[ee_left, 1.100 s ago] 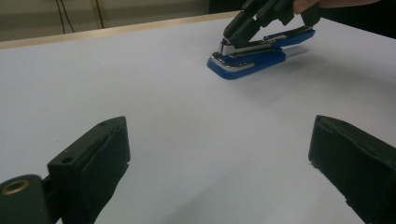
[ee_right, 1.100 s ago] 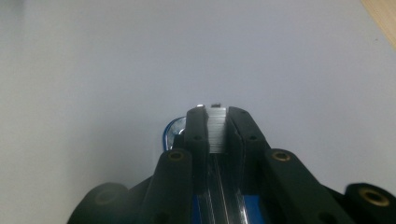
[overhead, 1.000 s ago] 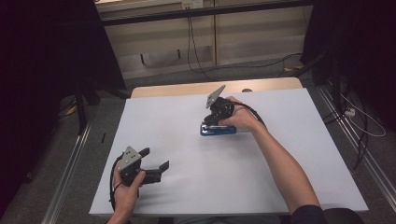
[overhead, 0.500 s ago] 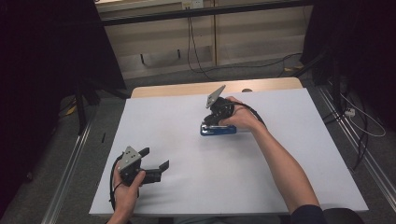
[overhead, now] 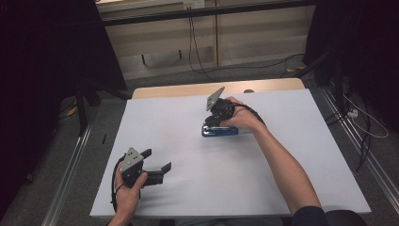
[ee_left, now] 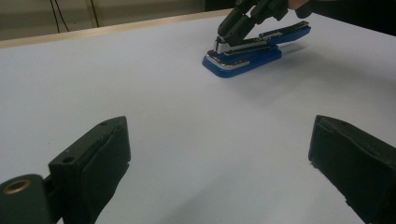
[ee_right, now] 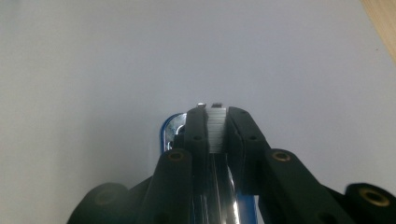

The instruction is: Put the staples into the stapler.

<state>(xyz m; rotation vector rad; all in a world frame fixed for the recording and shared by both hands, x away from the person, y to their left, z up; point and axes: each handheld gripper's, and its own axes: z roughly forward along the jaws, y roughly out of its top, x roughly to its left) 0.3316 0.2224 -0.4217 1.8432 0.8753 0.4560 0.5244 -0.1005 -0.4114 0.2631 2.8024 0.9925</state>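
Two grippers are working over a white table, but just one is busy. The right gripper is reaching down onto a blue stapler lying near the middle of the table, slightly toward the far edge. In the right gripper view its jaws are pinching a strip of staples between them, just above the open metal channel of the stapler. From the left gripper view, the stapler is standing with its top arm swung up and back, and the right gripper is pressing down at its front end. So the loading seems to be under way: the stapler is already opened, and the strip is sitting at the channel, though whether it is fully seated I cannot tell. Letting go and closing the top are probably what is left. The left gripper is resting near the table's near left corner, well apart from the stapler, its jaws spread wide and holding nothing.
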